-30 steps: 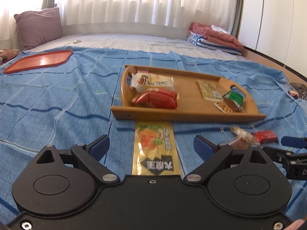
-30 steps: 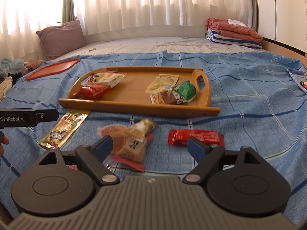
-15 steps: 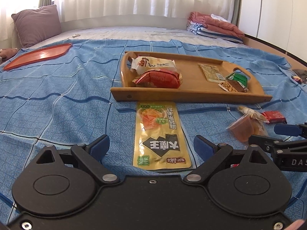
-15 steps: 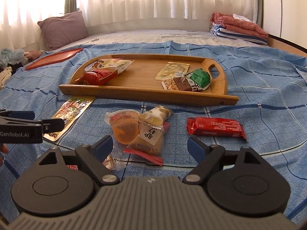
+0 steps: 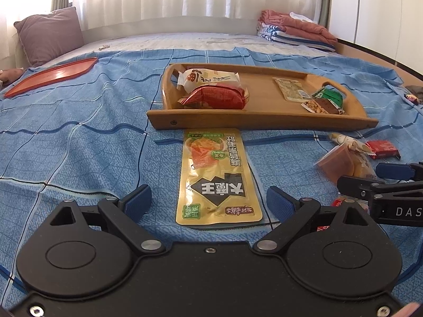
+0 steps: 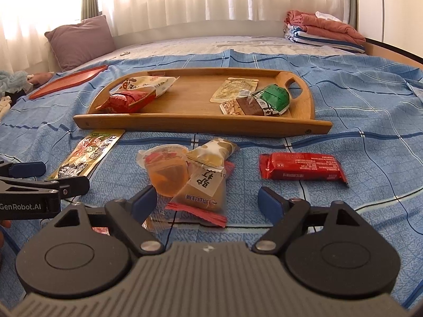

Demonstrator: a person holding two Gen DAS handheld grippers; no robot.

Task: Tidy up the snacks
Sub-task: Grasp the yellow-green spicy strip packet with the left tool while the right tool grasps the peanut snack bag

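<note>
A wooden tray (image 5: 238, 124) (image 6: 185, 121) lies on the blue bedspread with several snack packets in it. In front of it lies a flat yellow pouch (image 5: 215, 177) (image 6: 87, 155). My left gripper (image 5: 208, 202) is open, its blue pads on either side of the pouch's near end, not touching it. My right gripper (image 6: 207, 203) is open over a tan candy packet (image 6: 205, 182) that lies against an orange jelly cup (image 6: 166, 170). A red bar wrapper (image 6: 301, 169) lies to the right. Each gripper shows at the edge of the other's view.
A red tray (image 5: 50, 75) lies far left on the bed, near a mauve pillow (image 5: 50, 33). Folded bedding (image 5: 296, 30) is stacked at the back right. Small red wrappers show partly under the right gripper's left finger (image 6: 100, 229).
Both grippers have sunk toward the bedspread and the view has tilted, so the pouch and the candy pile sit lower and larger between the pads. Jaws stay wide. No snack has moved.
</note>
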